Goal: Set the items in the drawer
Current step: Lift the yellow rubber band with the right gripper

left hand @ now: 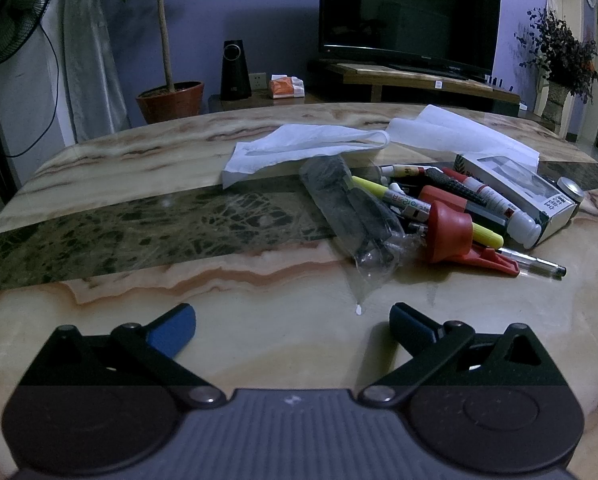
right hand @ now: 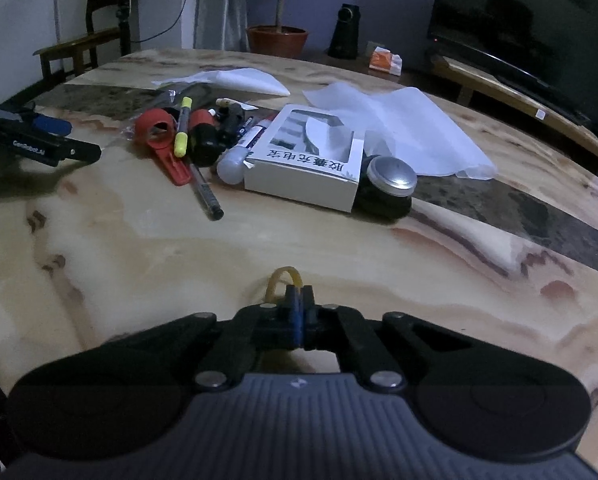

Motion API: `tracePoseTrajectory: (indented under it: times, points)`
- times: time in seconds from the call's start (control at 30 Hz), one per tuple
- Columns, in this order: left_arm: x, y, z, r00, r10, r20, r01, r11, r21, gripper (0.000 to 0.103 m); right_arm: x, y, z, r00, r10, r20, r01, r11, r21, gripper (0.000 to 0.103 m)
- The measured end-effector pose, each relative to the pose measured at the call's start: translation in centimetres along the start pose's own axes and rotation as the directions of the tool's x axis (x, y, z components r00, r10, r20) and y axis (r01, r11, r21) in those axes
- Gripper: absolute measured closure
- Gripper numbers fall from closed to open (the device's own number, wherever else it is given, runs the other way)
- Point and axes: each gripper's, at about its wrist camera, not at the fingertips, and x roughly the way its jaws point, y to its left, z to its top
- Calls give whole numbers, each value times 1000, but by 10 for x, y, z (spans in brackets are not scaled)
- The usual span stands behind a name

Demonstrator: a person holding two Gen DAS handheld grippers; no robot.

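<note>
Closest to us, the right gripper (right hand: pixel 297 300) is clenched on a small yellowish rubber band (right hand: pixel 283 278) at the near edge of the marble-patterned table (right hand: pixel 139 240), tilted downward as if to lift it clear. Left of it, the left gripper (left hand: pixel 293 318) hangs released over bare tabletop, also angled down (apparently waiting). Farther off lies the heap to be stowed: a red plastic tool (right hand: pixel 159 136), a yellow highlighter (right hand: pixel 183 128) and a white windowed cardboard box (right hand: pixel 305 160). No drawer is in view.
</note>
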Motion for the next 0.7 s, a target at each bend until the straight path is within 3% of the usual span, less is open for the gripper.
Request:
tracePoseTrajectory:
  times: [0.4,0.43,0.5,0.7]
  points:
    - [0,0,0,1000,0,0,0,1000,0,0,0,2,-2,1000,14,-11,-14,1000,-13,99]
    - [0,0,0,1000,0,0,0,1000,0,0,0,2,-3,1000,15,-12,-15,1000,-15,98]
    - [0,0,0,1000,0,0,0,1000,0,0,-1,2,-3,1000,17,-13,-17,1000,-17,81]
    - [0,0,0,1000,0,0,0,1000,0,0,-1,3,-4,1000,24,-19,-24,999,-23,81]
